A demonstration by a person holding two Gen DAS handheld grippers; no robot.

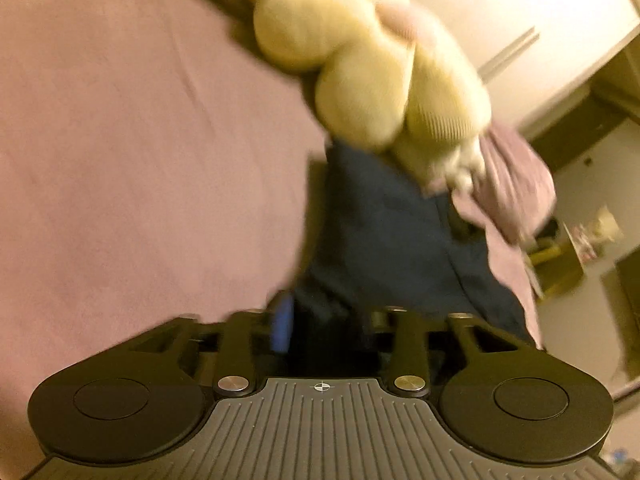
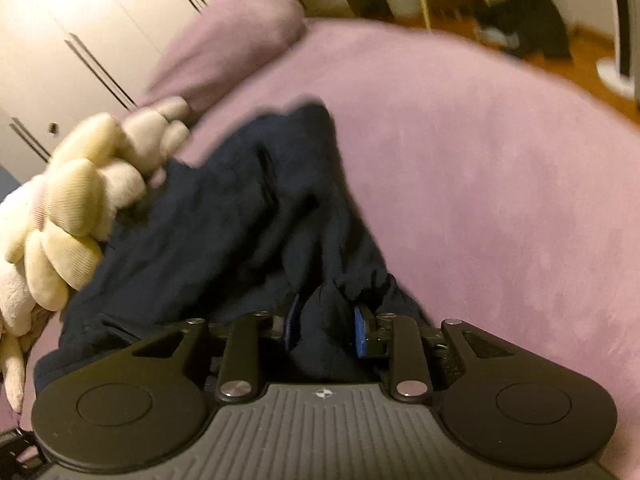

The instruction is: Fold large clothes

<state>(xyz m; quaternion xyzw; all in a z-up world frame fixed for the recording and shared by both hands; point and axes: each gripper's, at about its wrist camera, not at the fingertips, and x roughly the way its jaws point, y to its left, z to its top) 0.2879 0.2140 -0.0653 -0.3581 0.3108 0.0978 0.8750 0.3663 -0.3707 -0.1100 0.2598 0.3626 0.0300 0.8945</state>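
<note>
Left claw (image 1: pixel 320 332) is sitting in dark navy garment (image 1: pixel 392 240) on the pink bed (image 1: pixel 140 160), grip unclear through blur, cream plush (image 1: pixel 360 60) crowding it. Right claw (image 2: pixel 326 330) is pinching a navy bunch, probably lifting an edge to spread it.

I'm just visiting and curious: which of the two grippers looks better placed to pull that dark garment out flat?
The right gripper, probably: its blue pads pinch a bunch of the navy garment. The left gripper's hold is hidden by blur.
</note>
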